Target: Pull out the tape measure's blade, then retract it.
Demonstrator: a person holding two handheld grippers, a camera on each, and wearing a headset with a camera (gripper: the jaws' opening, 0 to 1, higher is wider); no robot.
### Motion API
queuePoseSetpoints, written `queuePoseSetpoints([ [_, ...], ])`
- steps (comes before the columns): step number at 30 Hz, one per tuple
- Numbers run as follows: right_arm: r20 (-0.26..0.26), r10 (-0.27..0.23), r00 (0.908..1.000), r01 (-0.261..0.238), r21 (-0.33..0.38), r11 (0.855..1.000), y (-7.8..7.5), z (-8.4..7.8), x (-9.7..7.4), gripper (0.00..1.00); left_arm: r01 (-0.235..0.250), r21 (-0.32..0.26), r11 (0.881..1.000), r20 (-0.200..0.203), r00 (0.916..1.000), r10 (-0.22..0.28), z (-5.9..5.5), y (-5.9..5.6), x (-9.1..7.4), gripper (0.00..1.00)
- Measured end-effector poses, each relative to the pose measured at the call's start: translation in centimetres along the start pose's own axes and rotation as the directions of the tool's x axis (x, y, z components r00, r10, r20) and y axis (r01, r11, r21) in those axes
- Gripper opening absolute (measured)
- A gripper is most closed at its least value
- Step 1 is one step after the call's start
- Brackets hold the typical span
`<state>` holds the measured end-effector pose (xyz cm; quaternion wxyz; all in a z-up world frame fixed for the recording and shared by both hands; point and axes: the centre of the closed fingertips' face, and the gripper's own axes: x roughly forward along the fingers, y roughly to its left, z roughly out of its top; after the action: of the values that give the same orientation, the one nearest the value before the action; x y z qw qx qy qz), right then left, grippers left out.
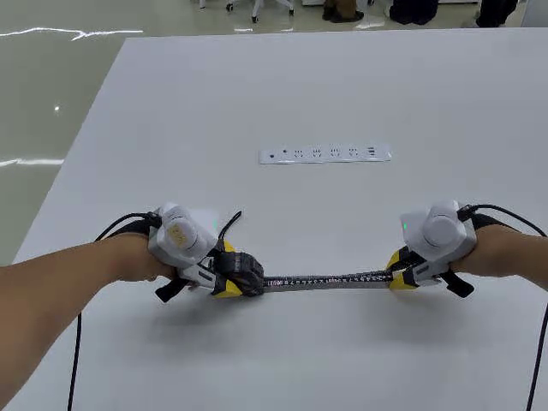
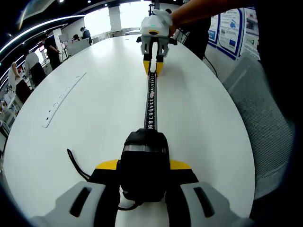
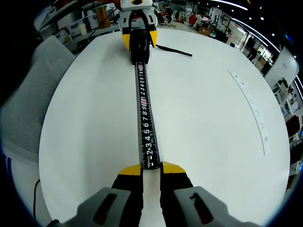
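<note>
Over the table (image 1: 300, 86), left tool (image 1: 229, 270) clamps case (image 1: 248, 274), right tool (image 1: 397, 272) pinches blade (image 1: 325, 281)

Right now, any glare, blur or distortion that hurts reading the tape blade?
Head view: even light, soft shadows on the table, glare streaks on the floor; blade numerals too small to read. Right gripper view: numerals sharp near the jaws, fisheye bows the power strip. Left gripper view: tape measure case sharp, numerals legible near it, shrinking toward the right gripper.
</note>
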<state>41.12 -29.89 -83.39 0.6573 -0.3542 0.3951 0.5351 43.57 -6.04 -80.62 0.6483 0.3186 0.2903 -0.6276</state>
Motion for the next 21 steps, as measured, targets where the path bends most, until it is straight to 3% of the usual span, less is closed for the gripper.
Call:
queuePoseSetpoints([
  [15,-0.006,-0.002,1.0,0.002,0.026,1.0,0.4,-0.56,-0.72,0.11,0.001,-0.002,1.0,0.003,1.0,-0.001,0.01,0.0,0.02,0.32],
  [21,-0.001,-0.005,1.0,0.005,-0.003,1.0,0.62,-0.39,-0.89,0.13,0.003,-0.003,1.0,0.005,1.0,-0.003,0.01,0.0,0.03,0.32],
])
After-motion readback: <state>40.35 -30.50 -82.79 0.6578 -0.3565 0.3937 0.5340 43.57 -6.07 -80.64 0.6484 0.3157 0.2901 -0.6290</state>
